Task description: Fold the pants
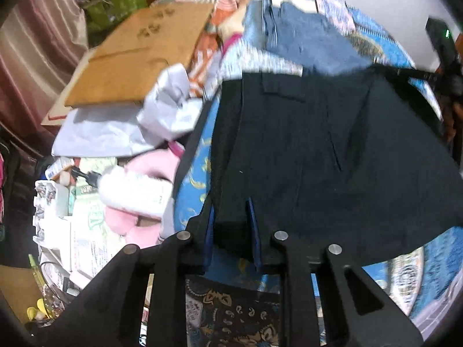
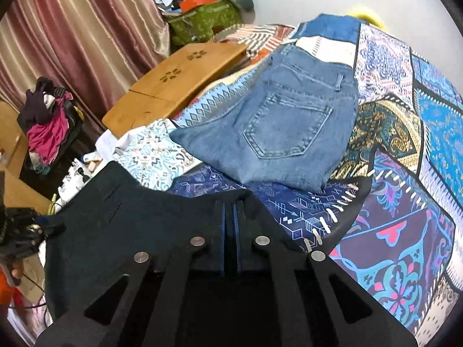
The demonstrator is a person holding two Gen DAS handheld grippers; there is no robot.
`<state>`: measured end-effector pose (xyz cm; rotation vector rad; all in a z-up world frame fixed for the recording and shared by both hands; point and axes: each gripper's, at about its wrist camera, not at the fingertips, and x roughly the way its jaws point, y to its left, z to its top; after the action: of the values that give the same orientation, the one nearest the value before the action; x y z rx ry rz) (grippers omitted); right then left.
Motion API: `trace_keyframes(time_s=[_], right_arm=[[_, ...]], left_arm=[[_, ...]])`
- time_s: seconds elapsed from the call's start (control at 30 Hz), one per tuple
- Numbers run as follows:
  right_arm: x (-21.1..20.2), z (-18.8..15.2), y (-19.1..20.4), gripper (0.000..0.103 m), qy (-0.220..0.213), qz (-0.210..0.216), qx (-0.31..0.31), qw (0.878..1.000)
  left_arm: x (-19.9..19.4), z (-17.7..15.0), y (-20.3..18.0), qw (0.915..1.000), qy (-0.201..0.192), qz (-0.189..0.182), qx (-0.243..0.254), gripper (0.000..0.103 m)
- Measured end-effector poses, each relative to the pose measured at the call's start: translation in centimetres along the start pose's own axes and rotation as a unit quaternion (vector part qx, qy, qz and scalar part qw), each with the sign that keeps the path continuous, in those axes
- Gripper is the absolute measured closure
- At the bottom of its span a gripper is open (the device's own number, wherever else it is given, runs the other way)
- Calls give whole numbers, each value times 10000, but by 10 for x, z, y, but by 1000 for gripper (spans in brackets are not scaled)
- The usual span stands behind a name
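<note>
Patchwork bedspread in blues and purples is covering the work surface, with bare patterned cloth lying open to the right of both garments. Black pants are lying spread on the near part of it, their left edge sitting close to the bedspread's left side, where clutter is crowding in. Folded blue jeans are lying farther back, back pocket up, their near corner just beside the black pants' far edge.

Left gripper is pointing steeply down at the pants' near edge, jaws standing narrow with dark fabric lying between the blue pads; whether the pads are pressing it I cannot tell. Right gripper is sitting at the pants' far edge, jaws closed tight with a thin dark strip between the pads, pinching the cloth.

Green patterned bag is standing at the back left, holding an orange box and other bits piled on top. Wooden board is lying flat beside the bedspread's left edge. White plastic bags, pink fluffy items and small boxes are crowding the left side. Mauve curtain is hanging behind, clothes heaped below it.
</note>
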<state>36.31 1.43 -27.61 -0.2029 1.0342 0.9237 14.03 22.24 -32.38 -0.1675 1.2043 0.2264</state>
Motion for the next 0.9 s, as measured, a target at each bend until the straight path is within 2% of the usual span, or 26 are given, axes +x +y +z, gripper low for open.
trace_keyframes(time_s=[0.03,0.07,0.13,0.23,0.3,0.4,0.43,0.5,0.57,0.63,0.77,0.9], right_arm=[[-1,0,-1,97,6,-57,25,10000],[-5,0,-3,92,-2,-121,77,9999],[-20,1,-12,88,-36,-296,245,9993],[-63,-9,-24,83,-367,-407,346,9979],[-91,-22,-33,70,-571,-527,452,9960],[-140,-56,-50,67,-957,-852,604,9899],[-151,-66,-55,67,-1009,-953,661,9881],[-179,-96,-72,66,-1067,-1275,860,9823],[-202,-123,-90,66,-1057,-1584,1029,9763],[-224,-152,-110,66,-1030,-1914,1294,9675],[-259,-213,-149,63,-992,-2315,2007,9467],[-264,-259,-169,63,-839,-2530,2473,9315]], left_arm=[[2,-1,-3,9999,6,60,83,79],[1,0,-5,9998,-24,142,123,76],[-4,5,-4,9998,-63,186,14,72],[-19,18,3,9996,-176,203,-127,68],[-30,27,6,9990,-332,252,-152,65],[-45,47,3,9981,-557,144,-221,59],[-48,56,-1,9977,-638,140,-203,58],[-49,70,-9,9972,-710,160,-143,47],[-47,82,-22,9971,-749,130,-40,41],[-39,93,-35,9973,-731,102,16,40],[-10,109,-57,9986,-513,44,105,40],[25,117,-73,9993,-166,167,281,40]])
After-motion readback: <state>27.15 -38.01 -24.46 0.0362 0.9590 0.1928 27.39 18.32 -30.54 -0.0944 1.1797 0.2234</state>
